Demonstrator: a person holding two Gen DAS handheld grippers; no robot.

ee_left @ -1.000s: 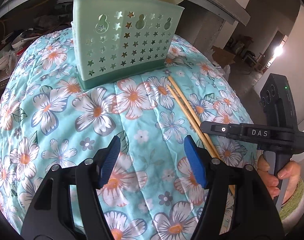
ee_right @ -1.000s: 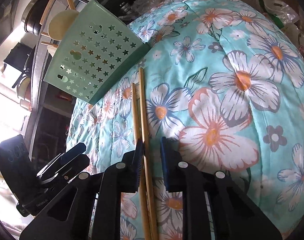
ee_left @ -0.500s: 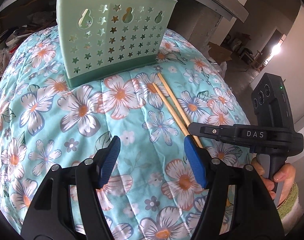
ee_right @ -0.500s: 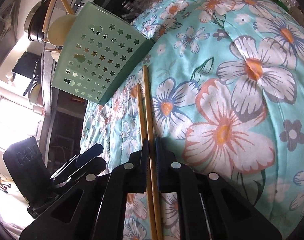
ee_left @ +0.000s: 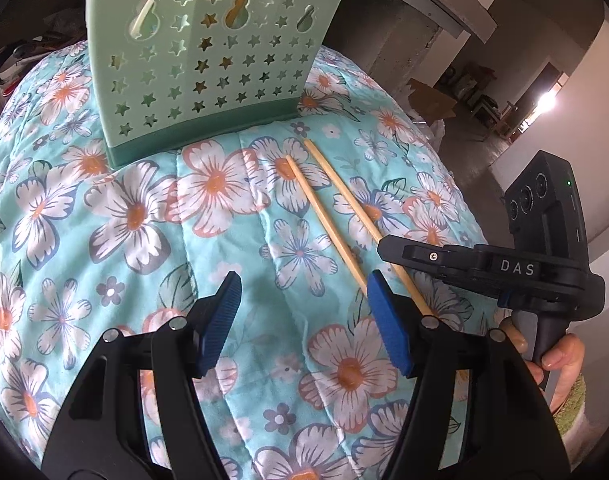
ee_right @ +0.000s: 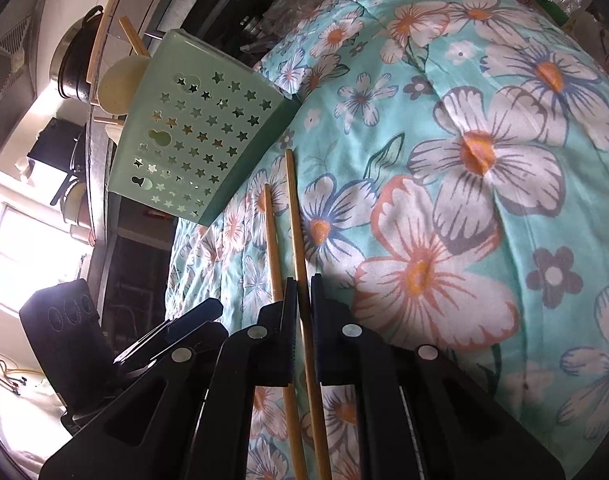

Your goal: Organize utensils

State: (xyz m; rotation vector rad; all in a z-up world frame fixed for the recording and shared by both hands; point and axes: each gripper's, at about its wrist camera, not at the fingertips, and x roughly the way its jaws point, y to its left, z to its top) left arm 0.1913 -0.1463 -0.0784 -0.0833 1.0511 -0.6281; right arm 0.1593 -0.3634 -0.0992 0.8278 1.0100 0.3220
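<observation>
Chopsticks lie side by side on the flowered quilt (ee_left: 116,208), pale bamboo, thin and straight. The farther chopstick (ee_right: 300,248) runs between the pads of the right tongs (ee_right: 303,292), which have just been closing and now pinch it; the nearer chopstick (ee_right: 273,240) lies just outside the left pad, touching the quilt. Seen from the left tongs (ee_left: 304,316), both sticks slant away from the right pad toward the green caddy (ee_left: 208,72), their tips stopping short of its base. The left tongs hang spread wide above the quilt with nothing between the blue pads.

The caddy stands upright straight ahead of the left tongs, mint plastic punched with stars and gourd-shaped holes, with a cream spoon (ee_right: 118,84) and more sticks poking out of its top. The right tongs' body reads "DAS" in pale letters, and a hand (ee_left: 560,364) wraps its handle. Bare quilt spreads left of the left tongs and ahead to the caddy; beyond the right tongs the quilt drops off at its edge.
</observation>
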